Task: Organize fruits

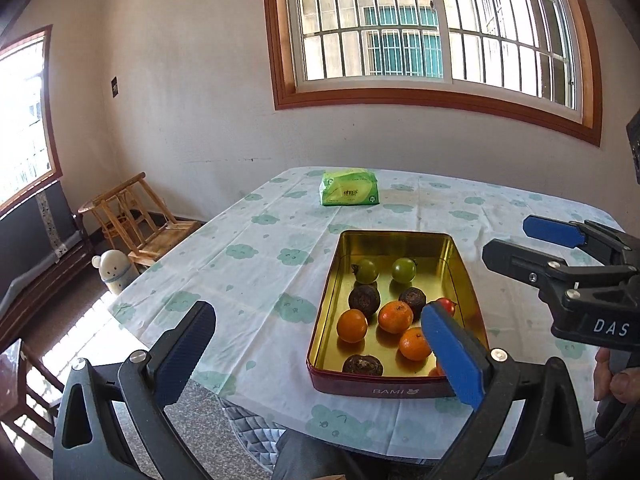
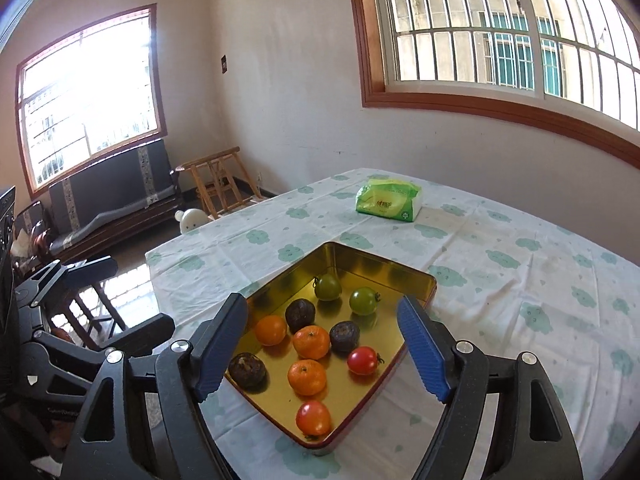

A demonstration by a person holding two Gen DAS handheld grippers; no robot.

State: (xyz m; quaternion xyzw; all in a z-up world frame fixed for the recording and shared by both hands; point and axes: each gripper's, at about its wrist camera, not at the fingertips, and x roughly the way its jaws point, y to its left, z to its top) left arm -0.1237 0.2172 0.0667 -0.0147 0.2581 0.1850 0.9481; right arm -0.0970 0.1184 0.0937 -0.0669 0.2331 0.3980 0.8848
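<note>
A desk [image 2: 520,280] covered with a white cloth printed with pale green clouds stands in a room below a barred window [image 2: 520,40]. On the cloth lies an open rectangular tin [image 2: 384,264], gold inside and dark red outside, and all the fruit sits inside it. At the far end of the tin are two green tomatoes [image 2: 328,287], side by side. Nearer lie three oranges [image 2: 311,342], mixed with three dark brown, rough-skinned round fruits [image 2: 345,336]. A red tomato [image 2: 363,361] rests just right of the oranges, and a second, orange-red tomato [image 2: 313,417] lies in the tin's nearest corner. A green pack of tissues [image 2: 389,199] sits on the far part of the desk, well apart from the tin. The right hand-held gripper [image 2: 322,354] hovers above the near end of the tin with its blue-padded jaws spread wide and nothing between the pads; the fruit shows in the gap below them. The left hand-held gripper [image 1: 320,354] hangs above the desk's near edge, left of the tin, its jaws also spread wide and holding nothing. In the left wrist view, fingers [image 1: 614,376] of the person's hand grip the right tool's handle at the right edge. A low wooden stool [image 1: 132,216] and a small white bear-shaped object [image 1: 114,270] stand on the floor beyond the desk.
</note>
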